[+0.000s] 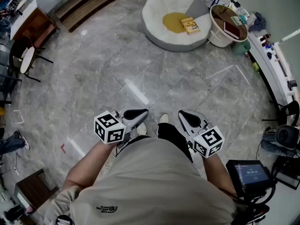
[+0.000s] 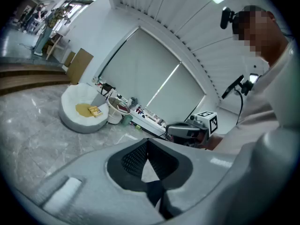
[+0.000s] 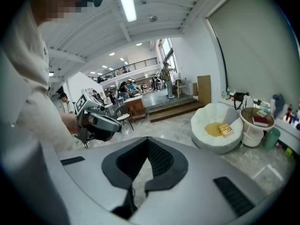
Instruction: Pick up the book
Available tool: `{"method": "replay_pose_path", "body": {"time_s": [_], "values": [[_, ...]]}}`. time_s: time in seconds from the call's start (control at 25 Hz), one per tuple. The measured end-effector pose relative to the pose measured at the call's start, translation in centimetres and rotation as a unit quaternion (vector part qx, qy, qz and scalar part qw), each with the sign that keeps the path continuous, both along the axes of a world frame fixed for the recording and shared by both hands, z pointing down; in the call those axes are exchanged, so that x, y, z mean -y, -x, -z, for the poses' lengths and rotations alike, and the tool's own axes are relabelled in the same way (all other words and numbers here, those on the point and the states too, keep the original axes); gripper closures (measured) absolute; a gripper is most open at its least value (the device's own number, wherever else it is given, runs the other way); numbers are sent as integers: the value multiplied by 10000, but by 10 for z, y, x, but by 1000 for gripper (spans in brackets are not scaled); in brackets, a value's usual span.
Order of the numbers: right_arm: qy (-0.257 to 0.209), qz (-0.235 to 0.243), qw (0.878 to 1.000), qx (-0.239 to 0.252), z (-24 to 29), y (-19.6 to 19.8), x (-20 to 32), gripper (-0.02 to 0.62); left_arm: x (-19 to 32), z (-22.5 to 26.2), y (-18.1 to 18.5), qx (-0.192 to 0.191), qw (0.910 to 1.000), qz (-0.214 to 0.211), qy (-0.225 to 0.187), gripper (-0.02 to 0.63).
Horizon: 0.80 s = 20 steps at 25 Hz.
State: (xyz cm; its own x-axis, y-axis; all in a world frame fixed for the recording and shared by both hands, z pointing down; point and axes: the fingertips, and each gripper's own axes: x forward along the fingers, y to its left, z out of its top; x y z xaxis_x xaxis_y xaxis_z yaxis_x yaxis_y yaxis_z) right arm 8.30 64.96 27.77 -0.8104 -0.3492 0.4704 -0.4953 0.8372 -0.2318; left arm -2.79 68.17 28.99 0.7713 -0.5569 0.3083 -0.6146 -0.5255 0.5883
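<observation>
The book, yellow with dark print, lies on a white beanbag seat beside a yellow cushion, far across the floor. The left gripper view shows the book small and distant, as does the right gripper view. My left gripper and right gripper are held close to the person's waist, side by side. Each points forward and slightly down. Both are shut with nothing between the pads, seen at the left gripper and the right gripper.
A white round tub with a dark red item stands right of the beanbag. Along the right wall runs a long white counter with bottles. A chair and wooden steps are at the left; a screen device is near my right.
</observation>
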Motion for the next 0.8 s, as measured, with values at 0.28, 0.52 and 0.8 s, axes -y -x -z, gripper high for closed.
{"method": "replay_pose_path", "body": {"time_s": [0.28, 0.52, 0.8], "values": [[-53, -310, 9995, 77, -1, -17, 26, 583, 32, 15, -25, 3, 9995, -203, -252, 598], [-117, -291, 9991, 273, 4, -30, 78, 582, 80, 24, -45, 443, 9978, -398, -276, 598], [451, -465, 9909, 1180, -5, -47, 129, 578, 136, 20, -64, 709, 9961, -426, -321, 598]]}}
